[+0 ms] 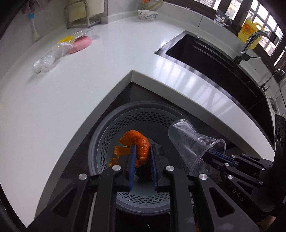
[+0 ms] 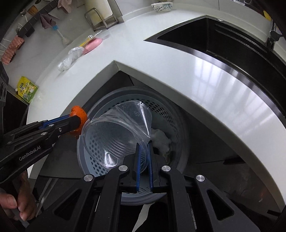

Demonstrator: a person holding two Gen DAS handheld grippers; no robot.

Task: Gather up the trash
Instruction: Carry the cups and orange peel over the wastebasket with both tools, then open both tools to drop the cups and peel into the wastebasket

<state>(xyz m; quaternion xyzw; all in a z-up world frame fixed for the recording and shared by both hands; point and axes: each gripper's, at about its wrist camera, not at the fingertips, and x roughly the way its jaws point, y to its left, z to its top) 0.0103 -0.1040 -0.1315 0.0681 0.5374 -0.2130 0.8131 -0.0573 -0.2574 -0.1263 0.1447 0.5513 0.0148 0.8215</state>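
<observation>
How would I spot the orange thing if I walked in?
Find the white L-shaped countertop; in its inner corner below stands a grey perforated bin. Above the bin, the left gripper pinches a curled orange peel, bright beside the clear plastic cup.

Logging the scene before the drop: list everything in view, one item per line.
orange peel: one, orange, held over the bin
plastic cup: one, clear, held over the bin
bin: one, grey, perforated, below the counter corner
tissue: one, white, in the bin
counter: one, white, L-shaped
sink: one, black, set in the counter
plastic wrap: one, clear, on the counter
bowl: one, white, by the back wall
packet: one, green-yellow, counter's left end
left gripper: jaws shut on the peel
right gripper: jaws shut on the cup
</observation>
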